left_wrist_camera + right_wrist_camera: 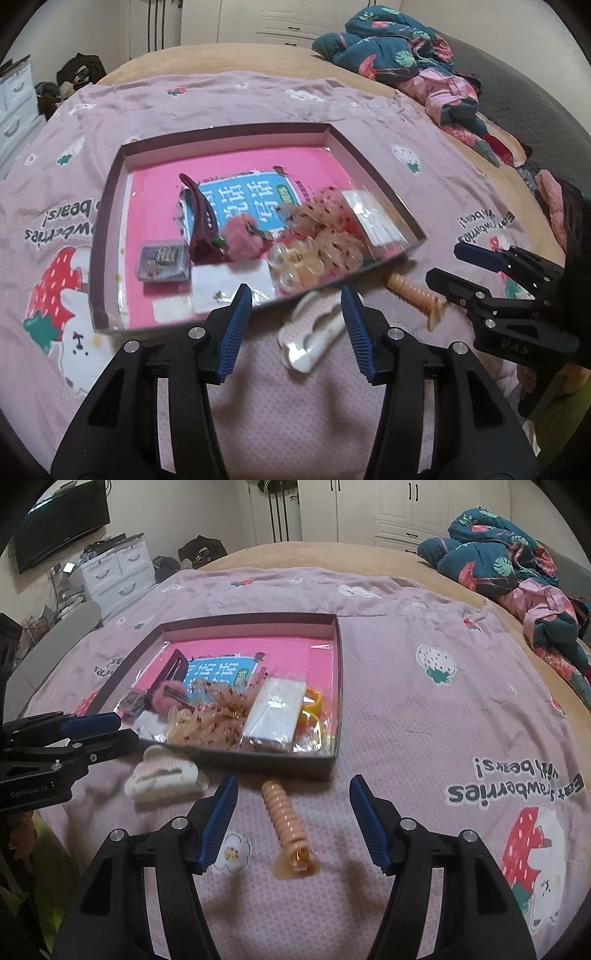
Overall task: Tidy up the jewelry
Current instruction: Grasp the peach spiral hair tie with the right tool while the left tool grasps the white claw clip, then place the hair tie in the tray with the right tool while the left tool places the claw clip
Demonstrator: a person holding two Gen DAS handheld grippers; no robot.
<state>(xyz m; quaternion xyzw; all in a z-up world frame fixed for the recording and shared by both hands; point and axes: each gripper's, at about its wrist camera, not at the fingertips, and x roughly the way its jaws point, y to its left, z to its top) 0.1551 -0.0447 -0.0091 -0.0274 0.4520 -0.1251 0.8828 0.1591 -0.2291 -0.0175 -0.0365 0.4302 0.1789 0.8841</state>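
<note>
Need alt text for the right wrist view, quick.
The open right claw hovers over a peach ribbed hair clip lying on the pink blanket. Beyond it sits the dark tray of accessories, a white claw clip beside it.

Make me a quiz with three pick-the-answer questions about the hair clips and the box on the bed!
1. Where is the white hair clip?
A. Inside the box
B. On the blanket just outside the box
C. On the pile of clothes

2. How many hair clips lie on the blanket outside the box?
A. Two
B. Four
C. None

3. How is the right tool?
A. Shut on a clip
B. Open with nothing in it
C. Out of sight

Answers:
1. B, the white hair clip lies on the blanket in front of the box wall, between the fingers of the open left tool.
2. A, only the white one and the long peach hair clip lie outside.
3. B, its fingers stand wide apart, with the peach clip lying loose on the blanket between them.
</note>
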